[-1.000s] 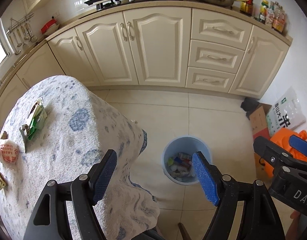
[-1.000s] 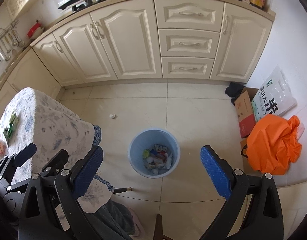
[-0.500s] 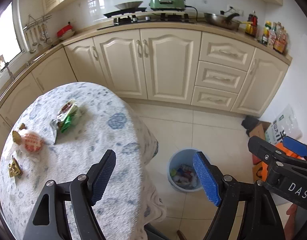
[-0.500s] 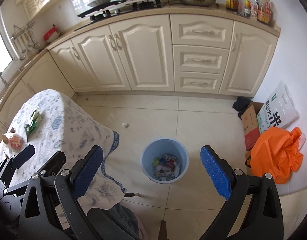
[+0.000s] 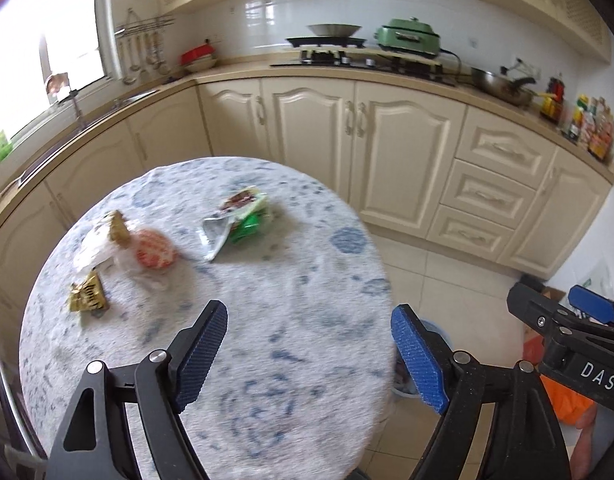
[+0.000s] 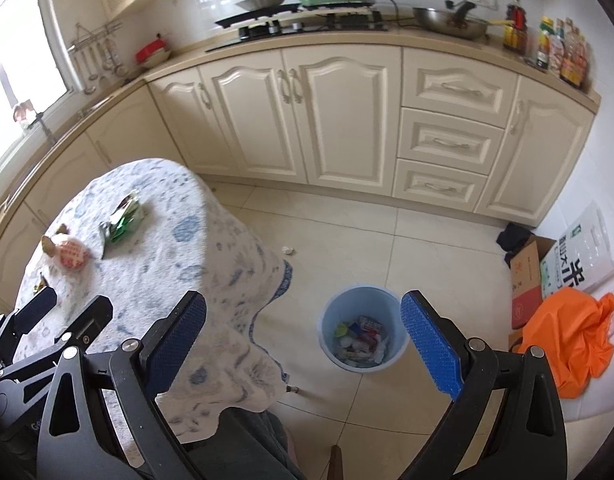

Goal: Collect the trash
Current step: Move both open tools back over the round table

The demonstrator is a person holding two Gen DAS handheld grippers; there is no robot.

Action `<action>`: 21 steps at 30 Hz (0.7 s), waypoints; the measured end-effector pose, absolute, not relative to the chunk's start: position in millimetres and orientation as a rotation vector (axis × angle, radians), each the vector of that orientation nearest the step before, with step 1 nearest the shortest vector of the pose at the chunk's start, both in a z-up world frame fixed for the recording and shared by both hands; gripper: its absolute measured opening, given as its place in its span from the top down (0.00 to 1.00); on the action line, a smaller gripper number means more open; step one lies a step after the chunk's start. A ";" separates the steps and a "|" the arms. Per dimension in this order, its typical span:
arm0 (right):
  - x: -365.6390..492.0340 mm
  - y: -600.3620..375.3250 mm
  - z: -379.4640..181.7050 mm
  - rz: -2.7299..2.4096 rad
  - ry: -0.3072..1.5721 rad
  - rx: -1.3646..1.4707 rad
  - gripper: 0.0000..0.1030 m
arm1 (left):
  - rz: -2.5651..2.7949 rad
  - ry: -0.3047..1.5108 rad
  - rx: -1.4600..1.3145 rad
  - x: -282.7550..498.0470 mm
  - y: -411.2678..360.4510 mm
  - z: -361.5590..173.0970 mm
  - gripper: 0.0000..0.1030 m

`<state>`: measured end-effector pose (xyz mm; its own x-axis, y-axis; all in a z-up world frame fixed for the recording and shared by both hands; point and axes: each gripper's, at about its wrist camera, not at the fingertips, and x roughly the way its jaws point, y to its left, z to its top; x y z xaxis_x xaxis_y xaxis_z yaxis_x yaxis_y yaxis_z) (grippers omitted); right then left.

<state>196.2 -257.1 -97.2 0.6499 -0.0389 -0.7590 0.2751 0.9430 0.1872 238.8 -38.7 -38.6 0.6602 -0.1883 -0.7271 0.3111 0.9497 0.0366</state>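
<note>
The left gripper [image 5: 311, 356] hangs over the cloth-covered counter [image 5: 307, 280], jaws spread wide and holding nothing. The trash lies well ahead of it: a green wrapper [image 5: 239, 224], a red-and-white bag [image 5: 151, 254] and a gold wrapper [image 5: 87, 294]. The right gripper [image 6: 307, 344], jaws likewise wide and unloaded, hovers above the floor near the blue bin [image 6: 361, 330], which holds litter.

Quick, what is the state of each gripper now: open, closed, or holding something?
Left gripper: open, holding nothing, above the table.
Right gripper: open, holding nothing, above the floor near the bin.
</note>
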 end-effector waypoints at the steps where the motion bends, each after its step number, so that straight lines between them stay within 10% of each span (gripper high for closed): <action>1: 198.6 -250.7 -96.4 -0.165 0.852 0.289 0.04 | -0.263 0.800 0.152 237.5 -29.7 -36.9 0.22; 21: 249.6 -125.9 -93.2 0.100 0.913 0.121 0.03 | 0.039 0.834 -0.056 252.4 118.0 -36.5 0.16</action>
<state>249.6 -125.9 -93.2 0.6076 0.1372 -0.7823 -0.0348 0.9886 0.1464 252.4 118.0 -36.5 0.6710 0.0122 -0.7414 -0.0562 0.9978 -0.0345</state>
